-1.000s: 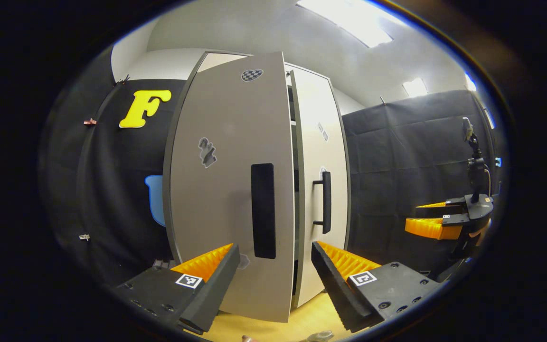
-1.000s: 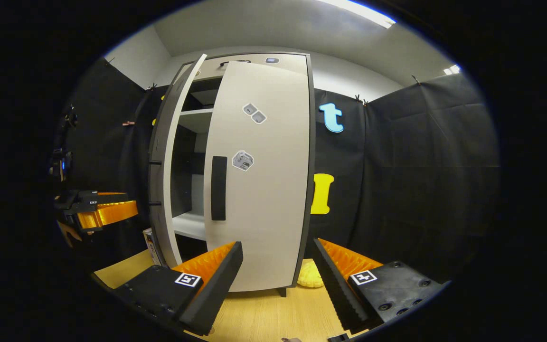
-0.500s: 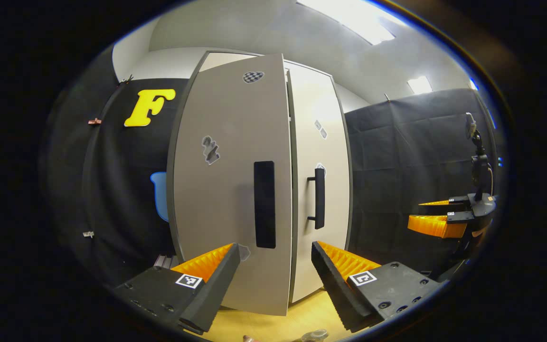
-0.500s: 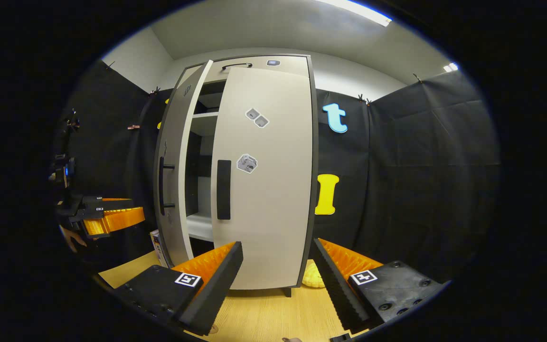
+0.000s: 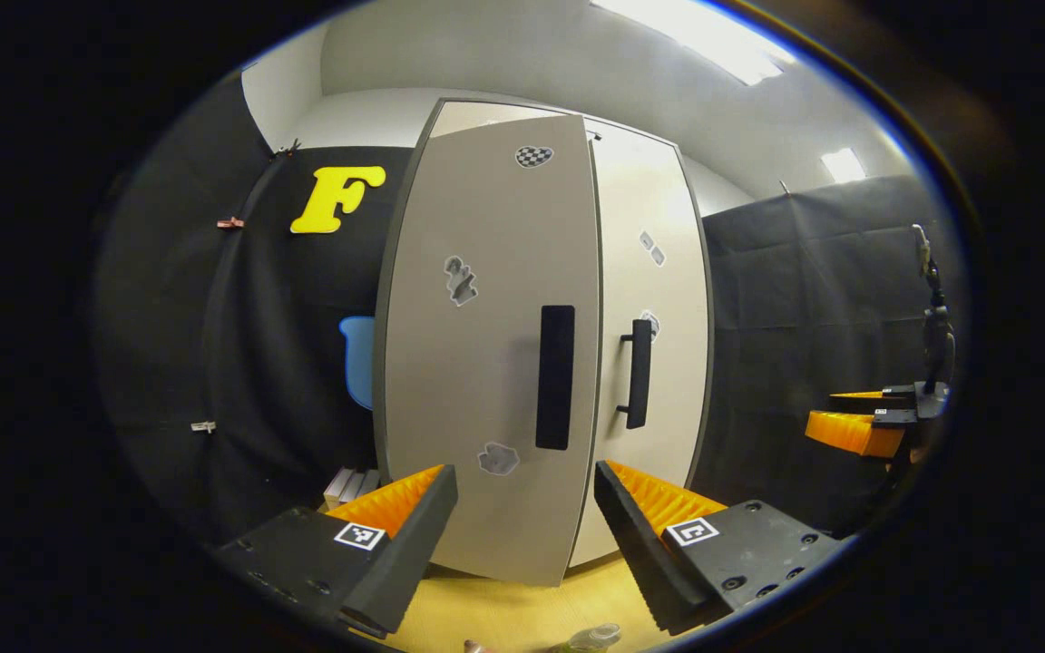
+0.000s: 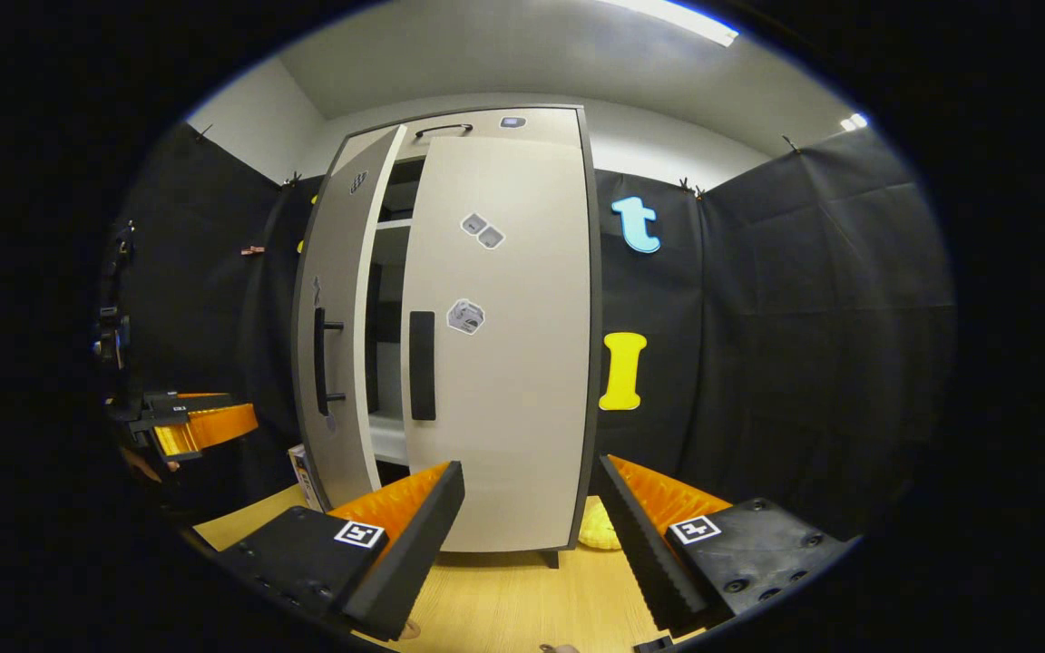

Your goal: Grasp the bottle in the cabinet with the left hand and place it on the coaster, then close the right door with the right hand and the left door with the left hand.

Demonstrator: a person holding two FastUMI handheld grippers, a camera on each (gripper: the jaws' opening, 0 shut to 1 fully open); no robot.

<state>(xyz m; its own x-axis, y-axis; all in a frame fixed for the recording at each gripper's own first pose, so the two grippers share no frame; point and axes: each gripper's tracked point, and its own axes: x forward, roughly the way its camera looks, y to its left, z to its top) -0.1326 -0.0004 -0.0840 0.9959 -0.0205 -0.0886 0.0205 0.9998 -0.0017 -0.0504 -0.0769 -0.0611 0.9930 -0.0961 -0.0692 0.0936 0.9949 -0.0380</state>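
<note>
The grey cabinet's left door point(image 5: 486, 363) stands a little ajar in the left gripper view, its black handle point(image 5: 555, 376) straight ahead. My left gripper point(image 5: 524, 476) is open just in front of that door's lower part, holding nothing. The right door point(image 6: 504, 363) lies flat against the cabinet front. In the right gripper view a narrow gap with shelves shows between it and the left door point(image 6: 336, 345). My right gripper point(image 6: 530, 470) hangs open and empty, back from the right door. The top of a clear bottle point(image 5: 593, 637) peeks in below my left gripper.
The wooden table point(image 6: 504, 599) runs under the cabinet. A yellow object point(image 6: 597, 531) lies by the cabinet's right foot, and a small box point(image 6: 305, 472) stands at its left. The other gripper shows far off in each view point(image 5: 858, 422) point(image 6: 200, 422).
The left door has swung in toward the cabinet, narrowing the gap. The left gripper has drawn back a little from it. The right gripper has hardly moved.
</note>
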